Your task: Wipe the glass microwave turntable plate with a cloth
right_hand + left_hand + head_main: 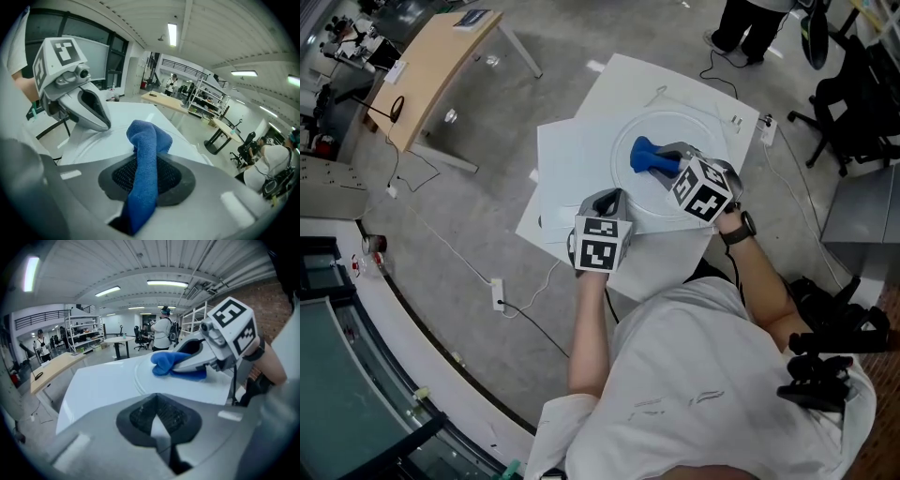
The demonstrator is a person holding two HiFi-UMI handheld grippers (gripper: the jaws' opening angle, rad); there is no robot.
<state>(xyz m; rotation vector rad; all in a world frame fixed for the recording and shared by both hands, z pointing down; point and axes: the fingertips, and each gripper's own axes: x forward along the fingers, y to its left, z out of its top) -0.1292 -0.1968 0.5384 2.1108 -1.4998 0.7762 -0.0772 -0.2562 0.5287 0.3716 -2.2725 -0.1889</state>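
The round glass turntable plate (680,128) lies flat on a white table (567,164). A blue cloth (649,157) rests bunched on the plate, and my right gripper (670,161) is shut on it. In the right gripper view the cloth (146,140) runs up between the jaws and folds over ahead of them. My left gripper (613,199) sits at the plate's near-left rim with its jaws shut and nothing visibly held. From the left gripper (158,422), the plate rim (136,376) curves ahead, and the right gripper (190,363) presses the cloth (165,363) down on the glass.
A power strip (767,128) lies at the table's far right edge. A wooden desk (431,66) stands at upper left. A person (752,23) stands beyond the table, with office chairs (853,89) to the right. Cables and a socket block (498,293) lie on the floor.
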